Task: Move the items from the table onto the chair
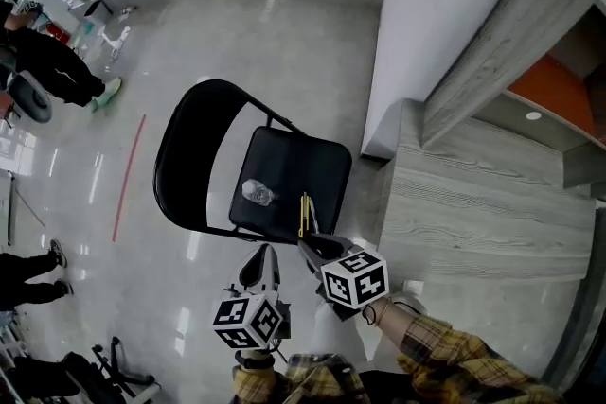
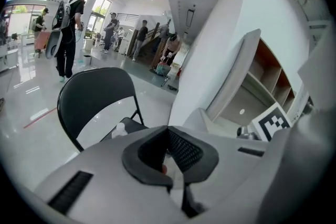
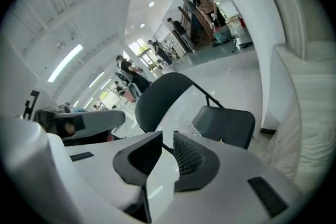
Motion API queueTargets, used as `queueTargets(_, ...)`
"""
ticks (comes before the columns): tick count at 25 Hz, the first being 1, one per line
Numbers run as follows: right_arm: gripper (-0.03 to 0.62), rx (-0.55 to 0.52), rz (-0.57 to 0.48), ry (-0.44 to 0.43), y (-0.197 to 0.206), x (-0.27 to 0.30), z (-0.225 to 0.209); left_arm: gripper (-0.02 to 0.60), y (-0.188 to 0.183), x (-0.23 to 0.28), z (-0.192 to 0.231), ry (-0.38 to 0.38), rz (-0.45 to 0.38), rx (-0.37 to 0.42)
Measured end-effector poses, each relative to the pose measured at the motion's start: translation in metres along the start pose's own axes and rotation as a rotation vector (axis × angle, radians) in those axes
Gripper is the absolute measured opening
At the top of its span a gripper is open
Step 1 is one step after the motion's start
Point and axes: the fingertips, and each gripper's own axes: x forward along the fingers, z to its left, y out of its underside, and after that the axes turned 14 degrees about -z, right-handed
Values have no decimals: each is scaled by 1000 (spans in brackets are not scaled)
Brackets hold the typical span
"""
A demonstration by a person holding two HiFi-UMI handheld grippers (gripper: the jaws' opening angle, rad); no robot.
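A black folding chair (image 1: 308, 156) stands on the glossy grey floor (image 1: 237, 43). On its seat lie a small clear plastic bottle (image 1: 258, 193) at 9 o'clock and thin yellow sticks (image 1: 304, 215) at 5 o'clock, by the seat's edge. The grey wood-grain worktop (image 1: 473, 203) is at the chair's 3 o'clock. A red line (image 1: 129, 177) marks the floor at the chair's 9 o'clock.

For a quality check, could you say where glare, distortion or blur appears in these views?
Head view: glare streaks on the glossy floor, chair sharp. Left gripper view: heavy fisheye, dark corners, wall bowed. Right gripper view: same fisheye, ceiling lamp blown out.
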Motion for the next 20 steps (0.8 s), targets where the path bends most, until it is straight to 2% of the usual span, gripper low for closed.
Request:
queueTargets(6,69,-59,-144,-135,-74,-120,33,3,-34,-8,-110,130,-64,82)
queueTargets(10,69,-100,-262,-166,-119,-220,25,3,-42,-14,-201,224,-101,126)
queueTargets(15,69,-157,-472,-84,-164,-353,-19,3,-26,-17,-332,391,-112,202)
queueTargets(20,67,-167,-619,42,-183,-484,-77,3,6,-31,-458,536,-109,257)
